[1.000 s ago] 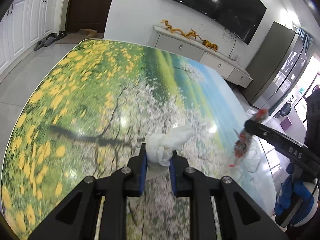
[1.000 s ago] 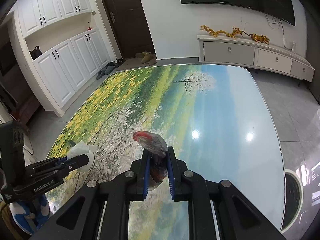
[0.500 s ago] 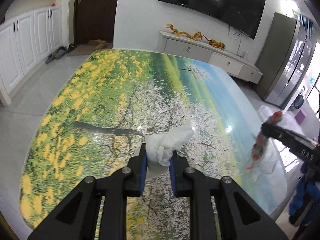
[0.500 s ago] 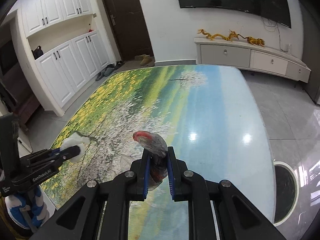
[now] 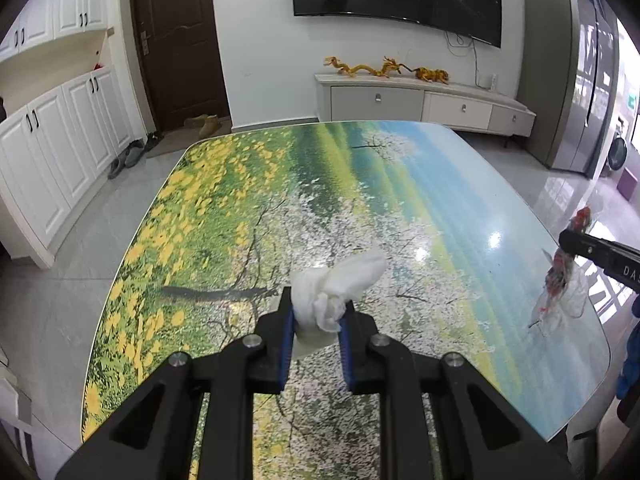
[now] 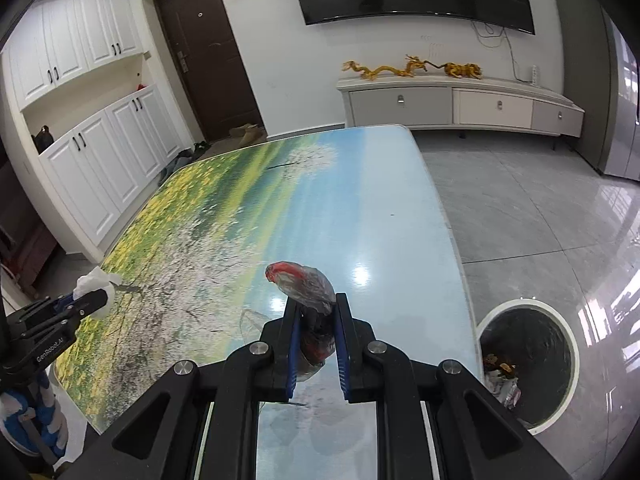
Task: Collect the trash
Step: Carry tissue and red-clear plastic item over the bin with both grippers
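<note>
My left gripper (image 5: 317, 310) is shut on a crumpled white tissue (image 5: 336, 288) and holds it above the near part of the table (image 5: 280, 184). My right gripper (image 6: 317, 320) is shut on a crumpled clear plastic wrapper with red print (image 6: 304, 284), held above the table's right edge. The wrapper also shows in the left wrist view (image 5: 560, 280), hanging from the right gripper (image 5: 568, 240). The tissue shows in the right wrist view (image 6: 96, 280) at the left gripper (image 6: 94, 298). A white round trash bin with a black liner (image 6: 528, 360) stands on the floor right of the table, with some trash inside.
The table has a glossy landscape print with yellow flowers and white blossoms. A white sideboard (image 6: 460, 104) with golden dragon figures stands at the far wall under a TV. White cabinets (image 5: 52, 152) and a dark door (image 5: 180, 44) are at the left. Grey tiled floor surrounds the table.
Both grippers have pulled back and risen from the table with their loads. The trash bin has come more fully into the right wrist view.
</note>
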The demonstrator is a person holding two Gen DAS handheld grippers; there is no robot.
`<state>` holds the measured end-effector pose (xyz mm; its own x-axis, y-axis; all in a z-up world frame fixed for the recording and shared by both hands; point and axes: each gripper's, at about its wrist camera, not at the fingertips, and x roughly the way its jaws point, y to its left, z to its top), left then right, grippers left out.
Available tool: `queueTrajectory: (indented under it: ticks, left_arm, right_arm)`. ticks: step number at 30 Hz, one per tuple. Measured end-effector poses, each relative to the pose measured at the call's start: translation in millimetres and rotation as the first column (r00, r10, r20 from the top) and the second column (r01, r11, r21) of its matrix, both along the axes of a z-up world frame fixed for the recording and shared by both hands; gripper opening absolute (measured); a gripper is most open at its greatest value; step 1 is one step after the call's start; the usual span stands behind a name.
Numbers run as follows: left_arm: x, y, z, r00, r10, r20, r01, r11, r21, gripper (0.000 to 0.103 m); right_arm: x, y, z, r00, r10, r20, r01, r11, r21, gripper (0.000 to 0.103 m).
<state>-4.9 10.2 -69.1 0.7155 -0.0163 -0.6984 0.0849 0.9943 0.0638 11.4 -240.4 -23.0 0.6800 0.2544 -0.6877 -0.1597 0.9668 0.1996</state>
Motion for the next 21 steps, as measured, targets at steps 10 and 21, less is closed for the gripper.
queueTrajectory:
  ticks: [10,21]
  left_arm:
    - [14.2,-35.5,0.3,0.997,-0.072,-0.023,0.073,0.996,0.046,0.018]
    - [71.5,-168.4,4.3,0.906,-0.402,-0.13,0.387,0.914,-0.124,0.018]
  right_arm:
    - [1.7,-40.0,-6.3,0.997,-0.07,0.012,0.07,0.997,-0.022,0.015]
    - [11.1,-127.2,-9.8,0.96,-0.279,0.039,0.282,0.947,-0.153,0.015]
